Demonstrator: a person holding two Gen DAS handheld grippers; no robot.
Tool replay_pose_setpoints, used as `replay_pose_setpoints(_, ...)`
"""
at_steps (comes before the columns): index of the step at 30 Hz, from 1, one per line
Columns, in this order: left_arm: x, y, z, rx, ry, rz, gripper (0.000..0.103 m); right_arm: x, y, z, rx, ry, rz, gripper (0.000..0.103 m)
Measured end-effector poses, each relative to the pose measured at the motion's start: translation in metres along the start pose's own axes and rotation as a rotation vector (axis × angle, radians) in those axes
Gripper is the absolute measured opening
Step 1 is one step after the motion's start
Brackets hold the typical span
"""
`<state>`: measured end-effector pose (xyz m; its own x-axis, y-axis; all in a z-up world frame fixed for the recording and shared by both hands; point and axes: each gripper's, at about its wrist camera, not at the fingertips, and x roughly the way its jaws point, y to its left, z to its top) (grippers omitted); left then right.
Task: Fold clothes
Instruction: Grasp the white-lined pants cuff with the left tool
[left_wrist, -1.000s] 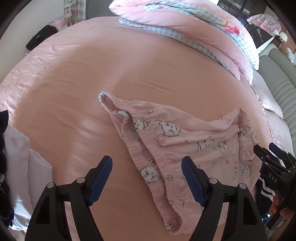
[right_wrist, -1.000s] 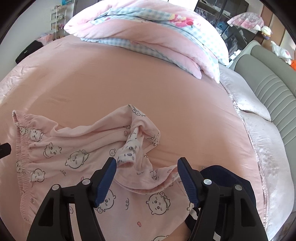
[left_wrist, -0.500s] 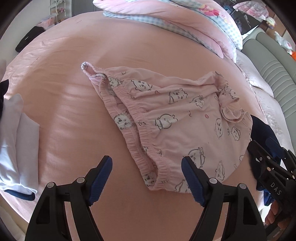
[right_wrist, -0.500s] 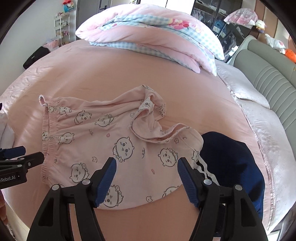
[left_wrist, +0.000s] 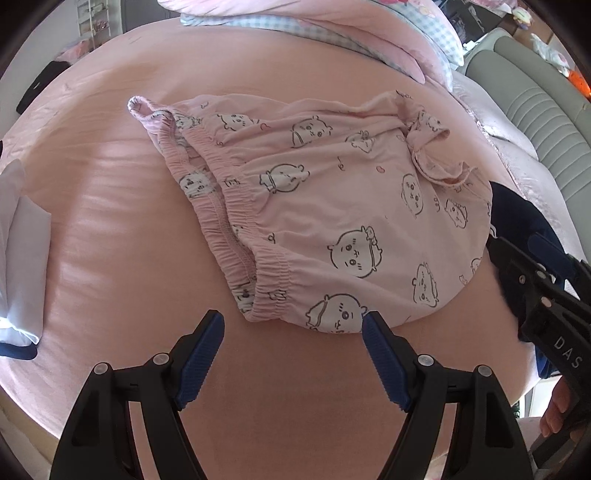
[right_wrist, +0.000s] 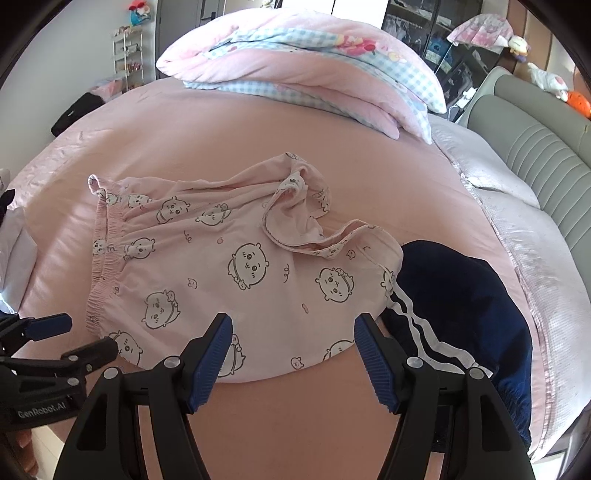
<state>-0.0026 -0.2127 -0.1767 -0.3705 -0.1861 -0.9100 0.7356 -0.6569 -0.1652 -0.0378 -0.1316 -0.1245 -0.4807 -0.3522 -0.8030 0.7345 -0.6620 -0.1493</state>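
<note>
Lying spread near the bed's (right_wrist: 229, 122) front edge, the pink printed shorts (right_wrist: 236, 269) overlap a navy garment (right_wrist: 454, 306); both the left tool (left_wrist: 293, 350) and right tool (right_wrist: 293, 354) hover wide, empty.

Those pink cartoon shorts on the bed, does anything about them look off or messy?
Yes. The pink shorts lie mostly flat, but one leg opening at the far end is bunched and flipped back on itself. Their right edge also overlaps a navy garment.
</note>
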Motion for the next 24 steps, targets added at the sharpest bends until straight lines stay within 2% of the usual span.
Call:
replay_pose_setpoints(7, 0.020, -0.016, -0.002, 0.036, 0.006, 0.048, 0.076, 0.010, -0.002, 0.000, 0.059, 0.034, 0.096, 0.068)
replay_pose_setpoints(12, 0.028, -0.027, -0.002, 0.083, -0.007, 0.096, 0.076, 0.021, 0.000, 0.000, 0.060, 0.056, 0.088, 0.068)
replay_pose_setpoints(17, 0.032, -0.034, -0.001, 0.108, -0.037, 0.112, 0.073, 0.031, -0.009, 0.002, 0.110, 0.088, 0.127, 0.068)
replay_pose_setpoints(20, 0.034, -0.041, 0.001, 0.130, -0.057, 0.120, 0.056, 0.039, -0.015, 0.003, 0.157, 0.115, 0.150, 0.068)
replay_pose_setpoints(22, 0.036, -0.047, 0.004, 0.138, -0.069, 0.129, 0.037, 0.044, -0.018, 0.005, 0.184, 0.133, 0.165, 0.068)
replay_pose_setpoints(24, 0.039, -0.054, 0.008, 0.151, -0.080, 0.128, 0.030, 0.047, -0.020, 0.006, 0.207, 0.140, 0.180, 0.068)
